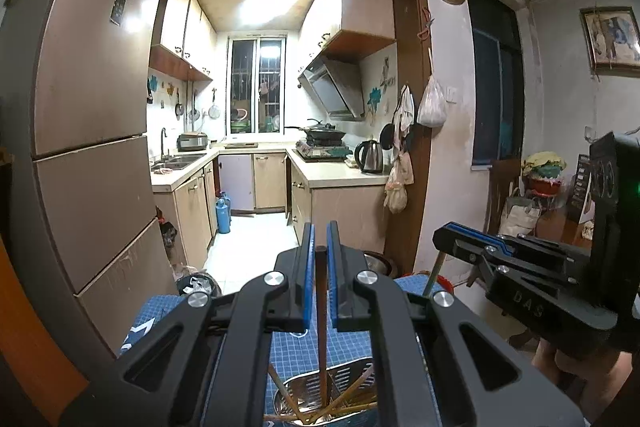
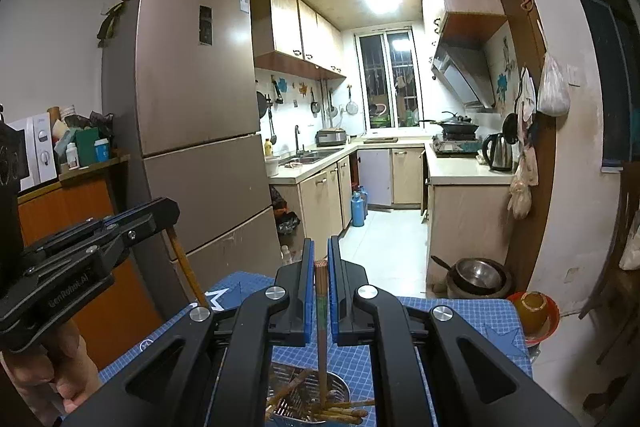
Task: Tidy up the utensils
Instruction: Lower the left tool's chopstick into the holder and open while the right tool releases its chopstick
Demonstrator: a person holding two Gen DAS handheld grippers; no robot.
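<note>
My left gripper [image 1: 320,239] is shut on a dark brown chopstick [image 1: 321,315] held upright, its lower end in a perforated steel utensil holder [image 1: 352,379] holding several chopsticks. My right gripper [image 2: 321,255] is shut on a patterned chopstick [image 2: 321,311], also upright, its lower end in the same holder [image 2: 340,393]. The holder stands on a blue grid mat [image 2: 460,311] just below both grippers. The right gripper shows at the right of the left wrist view [image 1: 460,231]; the left gripper shows at the left of the right wrist view [image 2: 160,209].
A tall brown fridge [image 2: 192,99] stands left. The kitchen doorway lies ahead with counters [image 2: 460,171]. A steel pot [image 2: 480,277] and an orange bowl [image 2: 532,311] sit at the right beyond the mat. A wooden cabinet [image 2: 64,211] is at far left.
</note>
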